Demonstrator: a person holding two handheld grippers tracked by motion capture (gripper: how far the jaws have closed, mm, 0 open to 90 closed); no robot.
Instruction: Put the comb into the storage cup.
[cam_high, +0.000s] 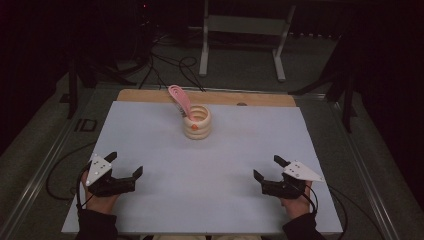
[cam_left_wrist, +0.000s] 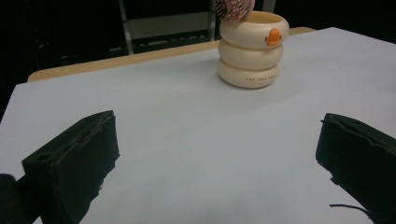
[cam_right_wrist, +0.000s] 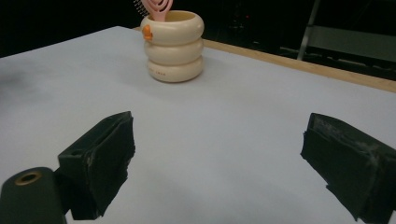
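A cream holder shaped like stacked rings, with a small orange mark on its side, stands upright at the far middle of the white table. A pink hairbrush stands in it, head up, leaning back and left. My left gripper rests near the front left, open and empty. My right gripper rests near the front right, also open and empty. The left gripper view has the holder ahead to the right, the brush head cut by the top edge. The right gripper view has the holder and brush ahead to the left.
A bare wooden strip runs along the table's far edge. Beyond it, on the dark floor, stand a white metal frame and loose black cables. A wide stretch of white surface separates both grippers from the holder.
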